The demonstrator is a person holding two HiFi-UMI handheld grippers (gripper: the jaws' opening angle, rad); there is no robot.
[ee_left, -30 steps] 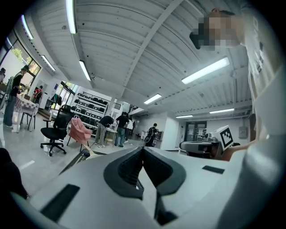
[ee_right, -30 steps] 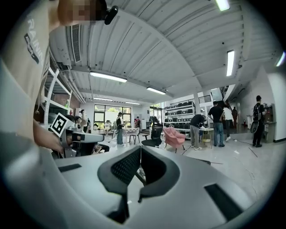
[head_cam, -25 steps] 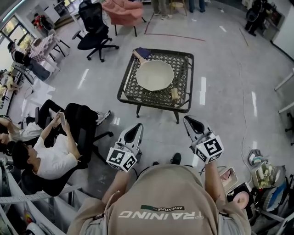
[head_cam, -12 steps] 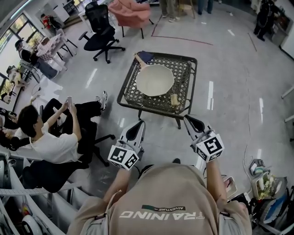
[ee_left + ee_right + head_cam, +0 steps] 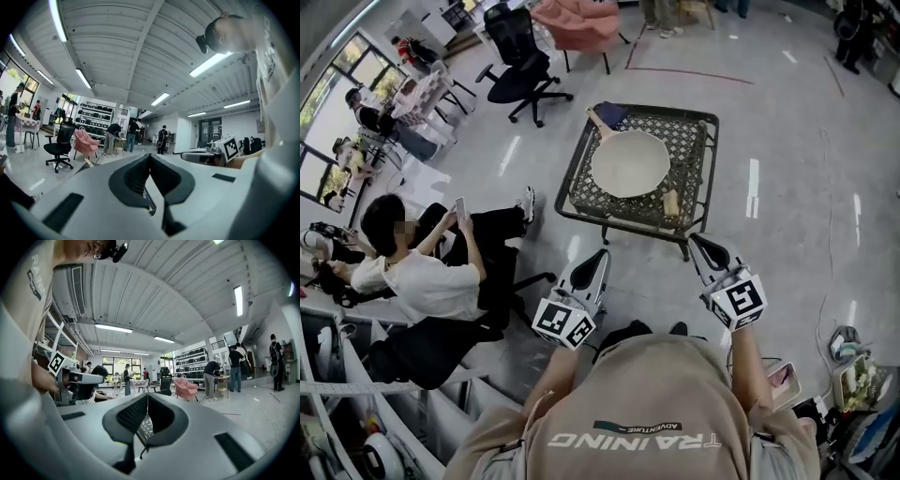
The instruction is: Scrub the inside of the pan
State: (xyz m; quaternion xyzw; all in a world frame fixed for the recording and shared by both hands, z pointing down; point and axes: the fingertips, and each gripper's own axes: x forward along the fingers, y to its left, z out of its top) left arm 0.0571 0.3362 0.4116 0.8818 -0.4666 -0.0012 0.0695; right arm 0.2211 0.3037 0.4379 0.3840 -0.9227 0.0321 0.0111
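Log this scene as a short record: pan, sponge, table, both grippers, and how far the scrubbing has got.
pan: white, empty, on table
sponge: on table, by pan's near right edge
left gripper: jaws shut, empty, short of table
right gripper: jaws shut, empty, short of table
scrubbing: not yet begun

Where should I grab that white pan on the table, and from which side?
The wooden handle: it juts from the pan toward the far left corner of the table, the only slim part. Come in from the left with the left gripper, jaws across it.
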